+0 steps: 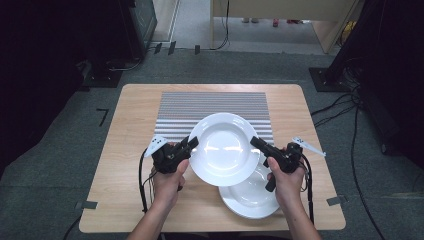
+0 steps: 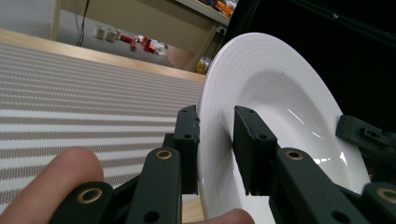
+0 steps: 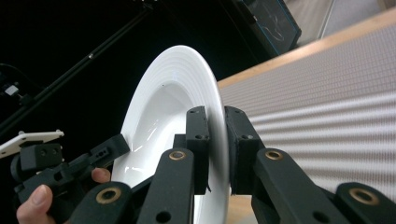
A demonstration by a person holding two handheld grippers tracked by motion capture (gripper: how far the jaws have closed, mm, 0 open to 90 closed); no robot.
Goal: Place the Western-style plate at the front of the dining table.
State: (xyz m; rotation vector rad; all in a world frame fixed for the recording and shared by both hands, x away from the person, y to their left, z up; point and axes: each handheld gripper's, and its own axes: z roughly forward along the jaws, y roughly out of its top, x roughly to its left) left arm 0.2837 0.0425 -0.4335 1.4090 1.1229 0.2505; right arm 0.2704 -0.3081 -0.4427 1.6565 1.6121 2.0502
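A white deep plate (image 1: pixel 222 147) hangs tilted above the near edge of a grey striped placemat (image 1: pixel 200 105). My left gripper (image 1: pixel 191 143) is shut on its left rim and my right gripper (image 1: pixel 256 143) is shut on its right rim. In the left gripper view the jaws (image 2: pixel 215 119) clamp the ribbed rim of the plate (image 2: pixel 280 98), with the right gripper (image 2: pixel 366 137) at the far edge. The right gripper view has its jaws (image 3: pixel 215 116) pinching the rim of the plate (image 3: pixel 163 107), and the left gripper (image 3: pixel 70 165) sits beyond. A second white plate (image 1: pixel 250 197) lies on the table underneath.
The wooden table (image 1: pixel 132 135) stands on grey carpet. Cables (image 1: pixel 350 115) run across the floor at the right, and dark equipment stands at both sides. Bare wood shows left of the placemat and along the table's front-left.
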